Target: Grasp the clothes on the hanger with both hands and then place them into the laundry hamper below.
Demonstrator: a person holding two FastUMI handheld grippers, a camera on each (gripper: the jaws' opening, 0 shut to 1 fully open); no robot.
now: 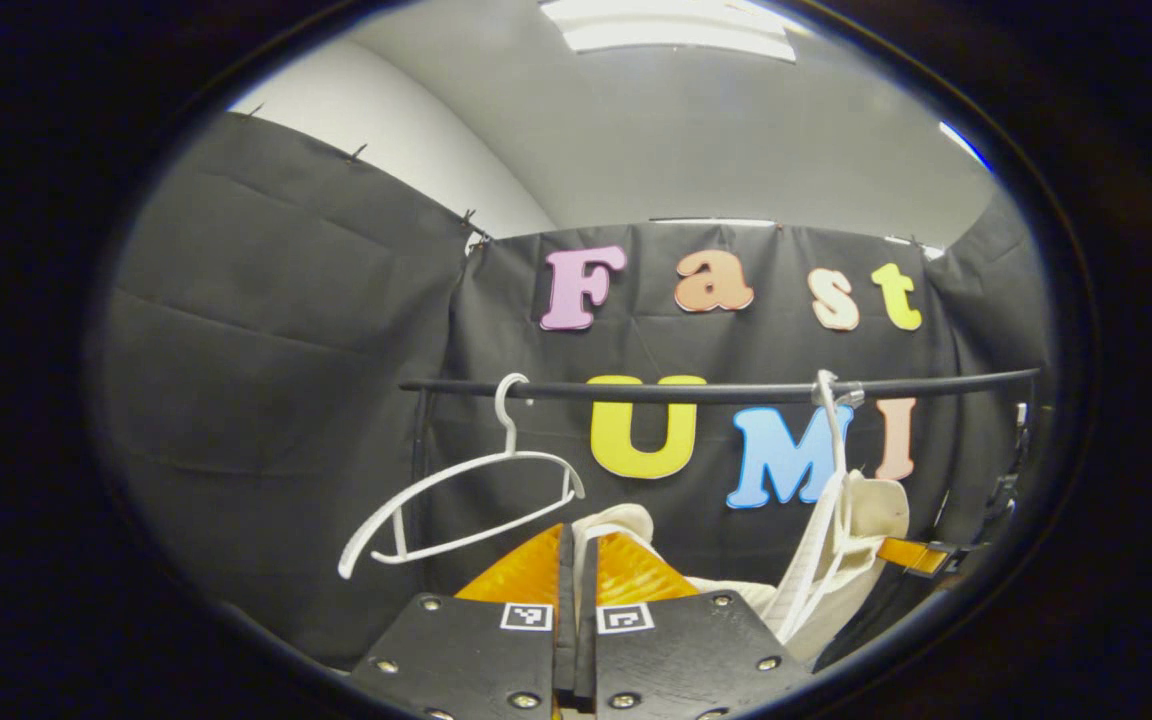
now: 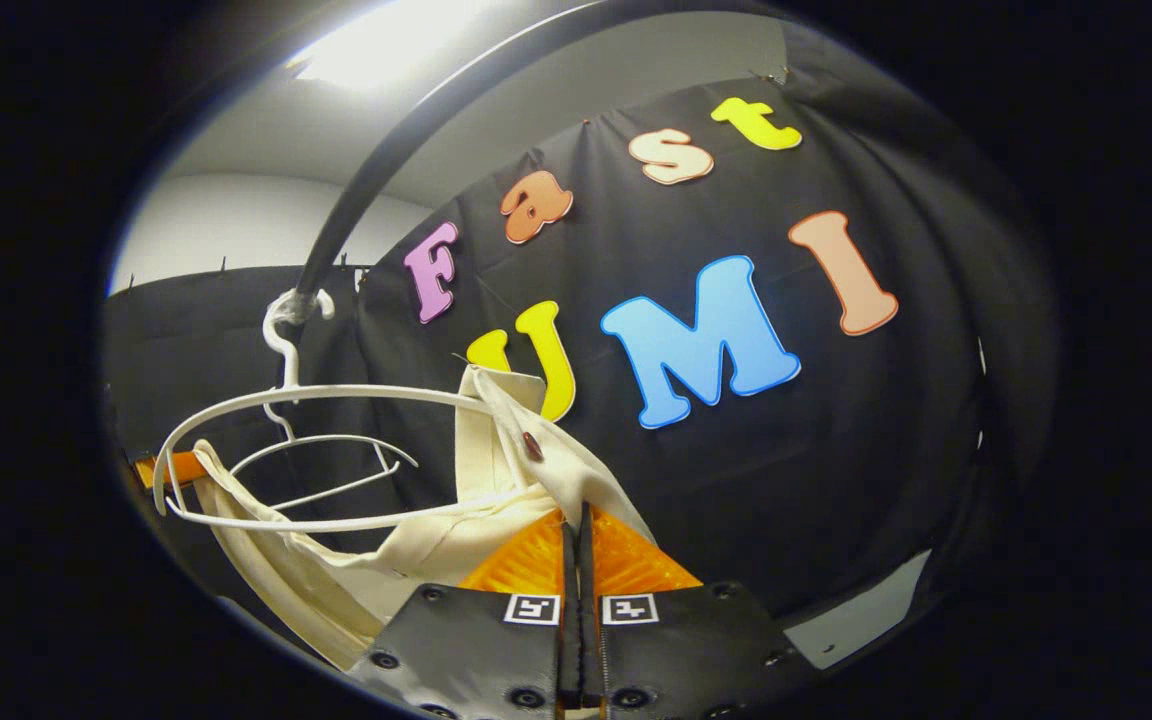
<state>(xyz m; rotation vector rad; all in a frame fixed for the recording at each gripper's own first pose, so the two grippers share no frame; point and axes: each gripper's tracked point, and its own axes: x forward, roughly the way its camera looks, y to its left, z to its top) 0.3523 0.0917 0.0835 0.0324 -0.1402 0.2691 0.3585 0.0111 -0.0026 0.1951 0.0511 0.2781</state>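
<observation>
A cream garment (image 1: pixel 861 520) hangs partly on a white hanger (image 1: pixel 834 440) at the right end of the black rail (image 1: pixel 716 390). A fold of it runs across to my left gripper (image 1: pixel 576 535), which is shut on that fold. In the right gripper view the same garment (image 2: pixel 496 470) drapes from the near white hanger (image 2: pixel 316 395) down to my right gripper (image 2: pixel 576 515), whose fingers are pressed together on the cloth's edge. The left gripper (image 2: pixel 171 468) shows far off at the garment's other side.
An empty white hanger (image 1: pixel 466 490) hangs tilted on the rail's left part, and appears again as the far hanger (image 2: pixel 331 465) behind the near one. The rail (image 2: pixel 386 170) passes close overhead. Black cloth walls close the booth behind and to the left.
</observation>
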